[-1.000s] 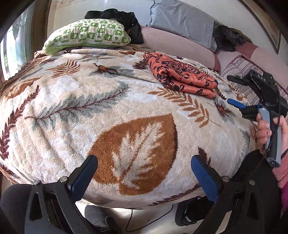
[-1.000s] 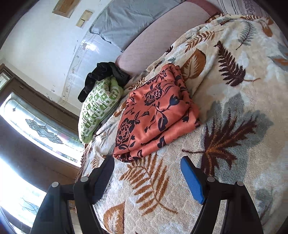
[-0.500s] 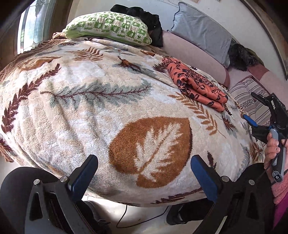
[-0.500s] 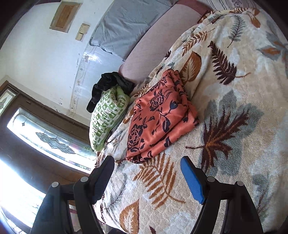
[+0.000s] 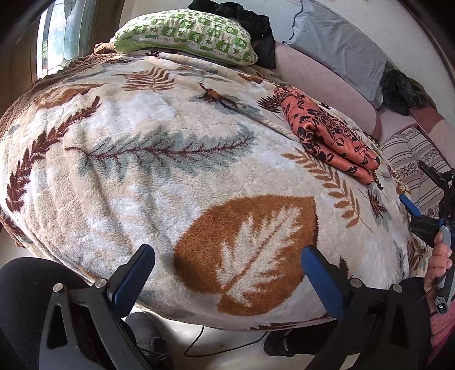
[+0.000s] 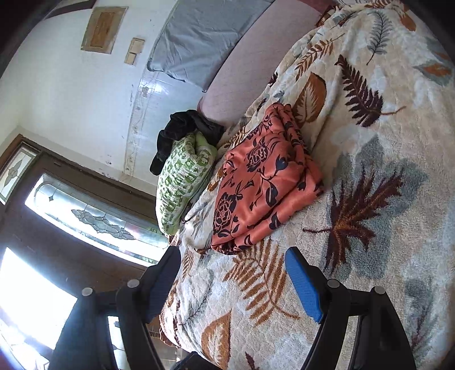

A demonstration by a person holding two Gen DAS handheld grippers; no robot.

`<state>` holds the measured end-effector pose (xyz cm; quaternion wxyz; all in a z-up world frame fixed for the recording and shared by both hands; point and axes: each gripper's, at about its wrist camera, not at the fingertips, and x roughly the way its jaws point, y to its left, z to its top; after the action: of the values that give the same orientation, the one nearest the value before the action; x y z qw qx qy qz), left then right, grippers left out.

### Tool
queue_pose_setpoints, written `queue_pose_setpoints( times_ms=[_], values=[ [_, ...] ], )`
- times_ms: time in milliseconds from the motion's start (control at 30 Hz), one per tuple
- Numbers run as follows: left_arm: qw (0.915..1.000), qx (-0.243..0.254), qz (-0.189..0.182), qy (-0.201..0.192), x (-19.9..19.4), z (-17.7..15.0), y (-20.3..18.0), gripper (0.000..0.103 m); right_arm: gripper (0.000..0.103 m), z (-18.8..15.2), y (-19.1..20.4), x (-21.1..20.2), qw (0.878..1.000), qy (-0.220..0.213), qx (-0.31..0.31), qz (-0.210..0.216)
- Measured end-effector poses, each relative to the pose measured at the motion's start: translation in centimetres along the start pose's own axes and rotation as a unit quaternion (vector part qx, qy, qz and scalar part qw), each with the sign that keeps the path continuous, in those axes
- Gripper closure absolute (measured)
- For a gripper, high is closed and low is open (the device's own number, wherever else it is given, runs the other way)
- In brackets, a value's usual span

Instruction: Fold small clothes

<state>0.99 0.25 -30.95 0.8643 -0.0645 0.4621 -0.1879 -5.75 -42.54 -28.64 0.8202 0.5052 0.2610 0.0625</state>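
A folded orange garment with dark flowers (image 5: 327,136) lies on the leaf-patterned blanket (image 5: 170,170), toward its far right side. It also shows in the right wrist view (image 6: 261,182), just ahead of my right gripper. My left gripper (image 5: 224,273) is open and empty, held over the blanket's near edge, well short of the garment. My right gripper (image 6: 231,273) is open and empty above the blanket; it also shows at the right edge of the left wrist view (image 5: 426,199), held in a hand.
A green patterned pillow (image 5: 184,37) and a black garment (image 5: 250,25) lie at the far end. A grey cushion (image 5: 341,51) leans on the pink backrest (image 5: 321,82). A striped cushion (image 5: 412,162) is at the right. A window (image 6: 85,216) is on the left.
Both grippers have drawn back from the garment and stayed open. The left view has swung right and down, showing more of the blanket's near edge. The garment has not moved.
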Motion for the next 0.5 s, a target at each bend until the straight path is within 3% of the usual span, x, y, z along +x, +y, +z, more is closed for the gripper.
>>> queue_pose_setpoints(
  times_ms=[267, 500],
  values=[
    [0.999, 0.044, -0.008, 0.004, 0.4, 2.4, -5.6, 0.001, 0.024, 0.8, -1.9, 0.8, 0.999, 0.032, 0.019, 0.014],
    [0.9912, 0.129, -0.028, 0.004, 1.3, 1.7, -10.7, 0.001, 0.024, 1.2, -2.2, 1.2, 0.998, 0.035, 0.03, 0.032]
  ],
)
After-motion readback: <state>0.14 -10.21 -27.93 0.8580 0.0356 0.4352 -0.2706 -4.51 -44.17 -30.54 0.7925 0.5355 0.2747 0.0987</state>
